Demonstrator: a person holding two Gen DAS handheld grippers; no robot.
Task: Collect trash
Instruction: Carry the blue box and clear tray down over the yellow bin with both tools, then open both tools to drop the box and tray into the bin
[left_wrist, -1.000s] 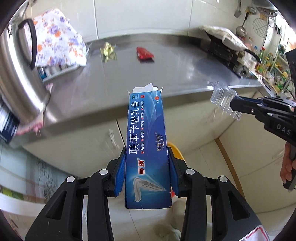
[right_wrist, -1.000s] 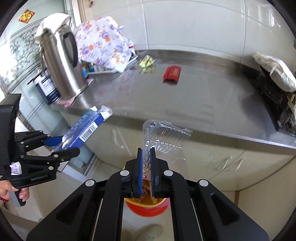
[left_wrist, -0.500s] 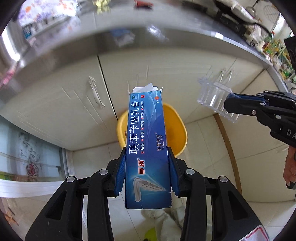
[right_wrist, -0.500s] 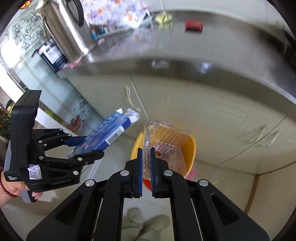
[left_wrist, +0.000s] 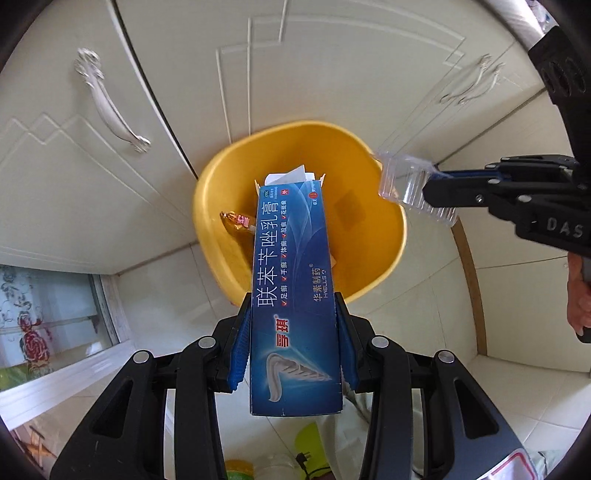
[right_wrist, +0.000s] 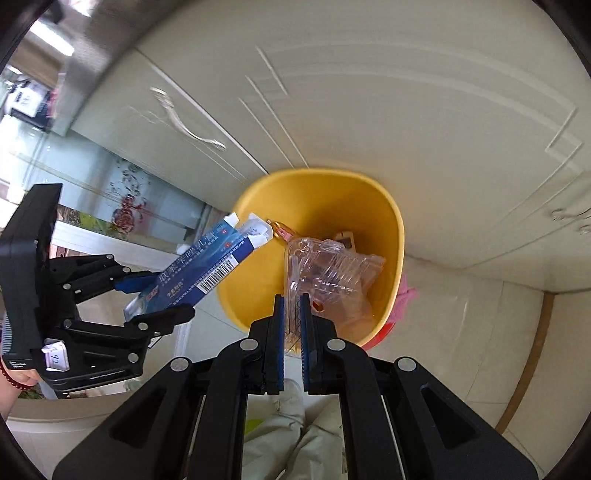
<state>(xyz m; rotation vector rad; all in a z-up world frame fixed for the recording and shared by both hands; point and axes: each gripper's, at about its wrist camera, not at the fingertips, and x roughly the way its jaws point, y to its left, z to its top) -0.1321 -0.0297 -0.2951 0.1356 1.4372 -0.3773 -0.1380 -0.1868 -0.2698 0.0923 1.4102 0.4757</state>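
Trash, blue carton (left_wrist: 295, 280) and clear tray (right_wrist: 325, 266), each clamped in a hand-held gripper above yellow bin (left_wrist: 373, 177) by cream cabinets (left_wrist: 332, 66).

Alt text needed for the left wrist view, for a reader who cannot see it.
The left gripper holds a blue ointment box over a yellow bin on the floor by cream cabinets. At right, the right gripper holds a clear plastic tray at the bin's rim.
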